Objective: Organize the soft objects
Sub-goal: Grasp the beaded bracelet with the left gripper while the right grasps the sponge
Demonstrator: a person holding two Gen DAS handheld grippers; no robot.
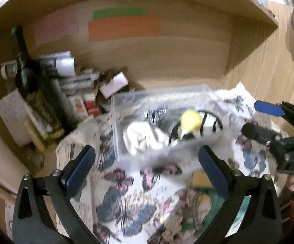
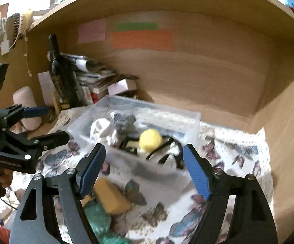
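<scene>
A clear plastic bin (image 1: 118,109) (image 2: 189,122) stands on a butterfly-print cloth (image 1: 126,199) (image 2: 238,154). Inside lie a yellow ball (image 1: 191,120) (image 2: 150,140), a white soft item (image 1: 141,138) (image 2: 101,129), a black-and-white striped item (image 1: 210,123) (image 2: 169,154) and a grey one (image 2: 124,120). My left gripper (image 1: 147,166) is open and empty, just in front of the bin. My right gripper (image 2: 144,166) is open and empty, also just before the bin. A yellow sponge (image 1: 199,181) (image 2: 110,197) and a green soft item (image 2: 98,217) lie on the cloth near me.
The scene sits in a wooden shelf alcove. A dark wine bottle (image 1: 25,69) (image 2: 57,69), stacked papers and boxes (image 1: 80,85) (image 2: 94,77) stand at the back left. Coloured paper notes (image 1: 124,28) (image 2: 143,39) are stuck on the back wall. The right gripper shows at the right in the left wrist view (image 1: 277,130).
</scene>
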